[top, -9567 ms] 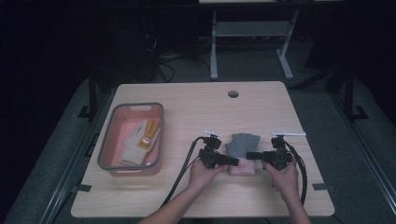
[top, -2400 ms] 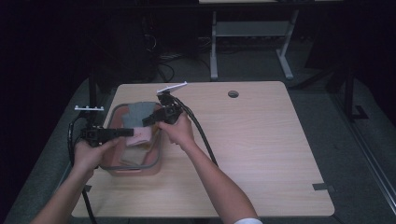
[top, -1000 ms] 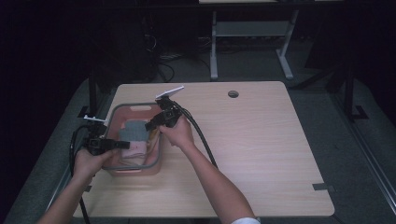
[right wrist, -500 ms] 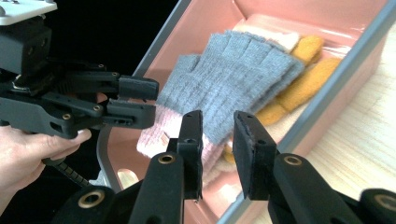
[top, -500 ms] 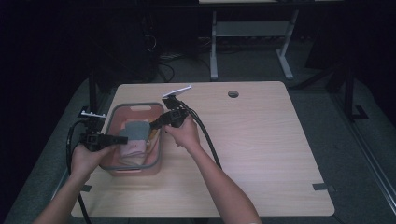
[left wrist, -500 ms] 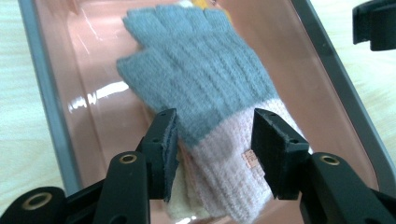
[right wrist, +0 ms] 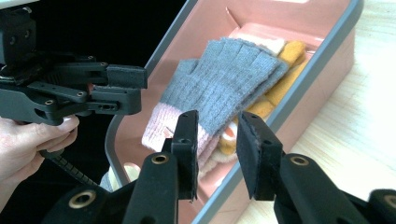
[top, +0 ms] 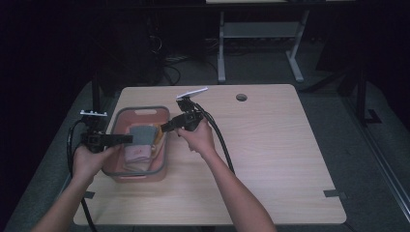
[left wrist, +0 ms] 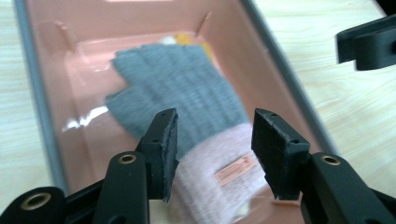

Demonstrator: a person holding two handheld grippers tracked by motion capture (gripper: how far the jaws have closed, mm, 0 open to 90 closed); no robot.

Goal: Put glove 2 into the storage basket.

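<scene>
A: Both grippers have just been opening; nothing is caught between the jaws of the left gripper or the right gripper, and both are held over the bin's edge.

B: The grey knit glove with a pink cuff is seen lying flat in the pink bin. It is judged soft and light (best pinched at the cuff).

A: Beneath it, an orange-and-cream glove is partly covered.

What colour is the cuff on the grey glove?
Pale pink cuff, clearest in the right gripper view.
</scene>
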